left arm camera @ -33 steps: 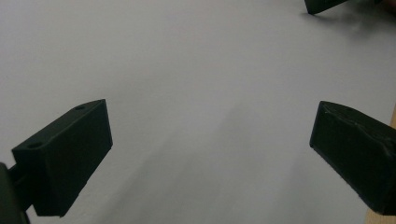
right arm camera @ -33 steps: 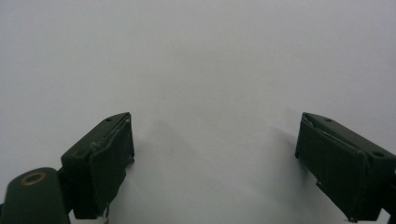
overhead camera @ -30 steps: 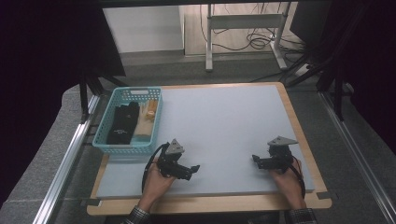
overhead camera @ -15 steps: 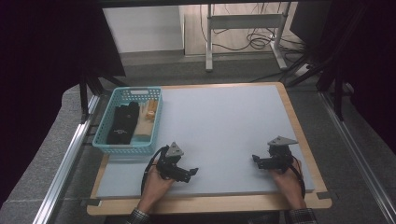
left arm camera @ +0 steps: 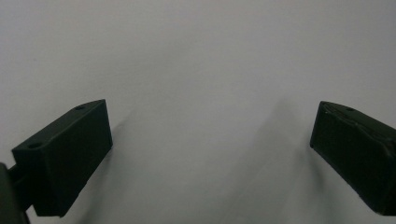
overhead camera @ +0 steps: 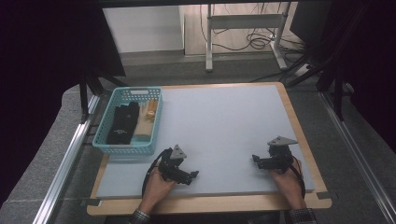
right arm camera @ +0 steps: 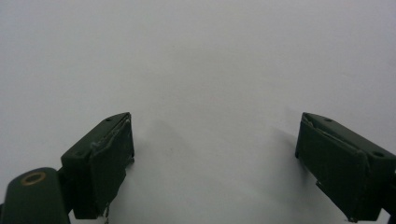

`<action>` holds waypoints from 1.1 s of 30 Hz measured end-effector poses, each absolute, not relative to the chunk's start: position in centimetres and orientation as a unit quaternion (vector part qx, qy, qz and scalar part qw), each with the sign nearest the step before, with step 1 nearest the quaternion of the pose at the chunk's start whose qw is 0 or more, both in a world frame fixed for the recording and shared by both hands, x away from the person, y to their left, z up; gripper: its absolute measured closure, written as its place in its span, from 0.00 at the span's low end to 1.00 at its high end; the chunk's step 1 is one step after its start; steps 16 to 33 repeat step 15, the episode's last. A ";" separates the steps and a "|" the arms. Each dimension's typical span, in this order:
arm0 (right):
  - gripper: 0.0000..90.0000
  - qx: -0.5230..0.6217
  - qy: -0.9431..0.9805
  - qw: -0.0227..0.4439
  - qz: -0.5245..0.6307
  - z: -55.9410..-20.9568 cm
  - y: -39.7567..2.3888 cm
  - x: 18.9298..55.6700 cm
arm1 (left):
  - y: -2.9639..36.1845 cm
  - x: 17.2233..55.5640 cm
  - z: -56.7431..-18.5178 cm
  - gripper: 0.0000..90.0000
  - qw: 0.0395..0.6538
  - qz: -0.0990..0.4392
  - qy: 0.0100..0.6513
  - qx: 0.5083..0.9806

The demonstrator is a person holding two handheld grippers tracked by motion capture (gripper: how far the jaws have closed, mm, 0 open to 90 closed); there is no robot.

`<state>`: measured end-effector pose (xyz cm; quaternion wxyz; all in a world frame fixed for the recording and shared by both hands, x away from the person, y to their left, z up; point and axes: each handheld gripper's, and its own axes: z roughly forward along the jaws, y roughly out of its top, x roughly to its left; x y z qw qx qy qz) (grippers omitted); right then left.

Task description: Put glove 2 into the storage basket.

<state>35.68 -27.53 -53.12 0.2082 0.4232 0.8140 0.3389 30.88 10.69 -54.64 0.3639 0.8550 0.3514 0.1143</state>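
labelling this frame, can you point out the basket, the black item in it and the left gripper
basket (overhead camera: 132, 91), high view, far rim
black item (overhead camera: 122, 125), high view, its middle
left gripper (overhead camera: 190, 177), high view, between its fingertips

In the right gripper view, the right gripper (right arm camera: 215, 158) has its two black jaws set wide apart, one rising from the lower left and the other from the lower right, with nothing between them. Beneath and beyond them lies the plain pale grey table surface (right arm camera: 205, 60), bare from near to far, with a soft shadow beside each jaw. At the near left corner, a rounded dark part of the gripper body carries a small brass-coloured ring (right arm camera: 33, 177).
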 end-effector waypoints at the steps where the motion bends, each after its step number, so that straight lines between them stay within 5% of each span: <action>1: 0.12 0.423 0.814 0.208 0.339 -53.1 -27.5 35.7 | 10.6 30.9 -54.7 0.00 0.359 0.118 0.351 0.857; 33: 0.12 0.423 0.814 0.208 0.339 -53.1 -27.5 35.7 | 10.3 30.8 -54.7 0.00 0.348 0.125 0.350 0.861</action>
